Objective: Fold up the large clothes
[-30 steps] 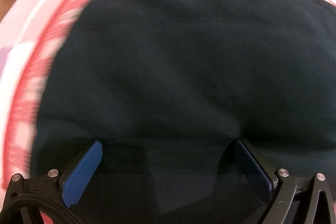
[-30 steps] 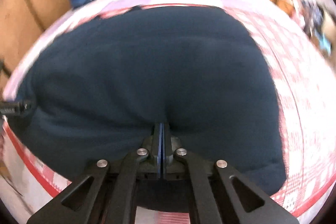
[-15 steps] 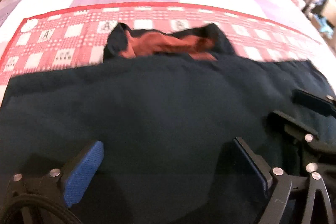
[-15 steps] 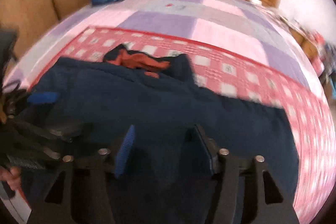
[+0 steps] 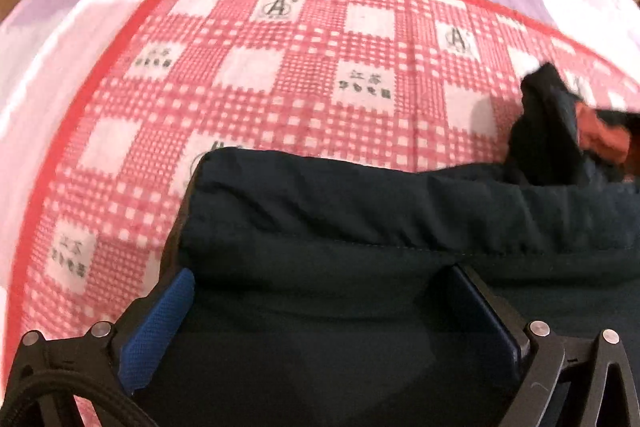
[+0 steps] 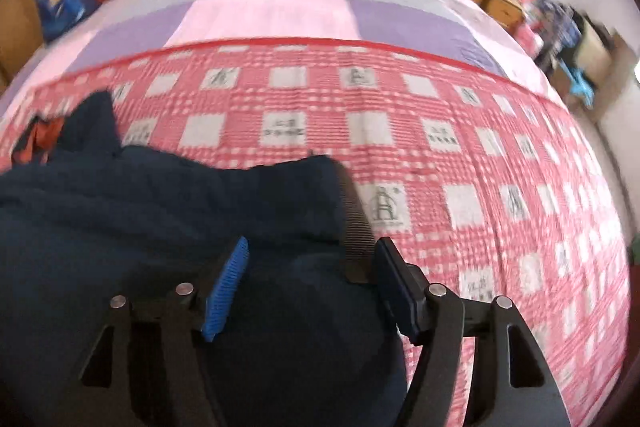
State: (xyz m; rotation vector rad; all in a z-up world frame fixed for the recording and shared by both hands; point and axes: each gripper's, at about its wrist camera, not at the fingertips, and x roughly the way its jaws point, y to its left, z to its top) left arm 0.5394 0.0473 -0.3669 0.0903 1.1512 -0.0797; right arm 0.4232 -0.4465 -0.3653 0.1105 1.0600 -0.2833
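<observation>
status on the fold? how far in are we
Done: the dark navy garment lies doubled on the red checked cloth, one folded edge showing. In hand: nothing; left gripper and right gripper both hover open. Left: the hood sticks out; further folds likely.

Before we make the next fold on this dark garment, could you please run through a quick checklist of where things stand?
1. Left tongs open: ok.
2. Right tongs open: ok.
3. Dark garment released by both tongs: ok.
4. Garment lies on the red checked cloth: ok.
5. Folded edge smooth: not ok, wrinkled along the seam.
6. Rust-lined collar tucked flat: not ok, it sticks out.
</observation>
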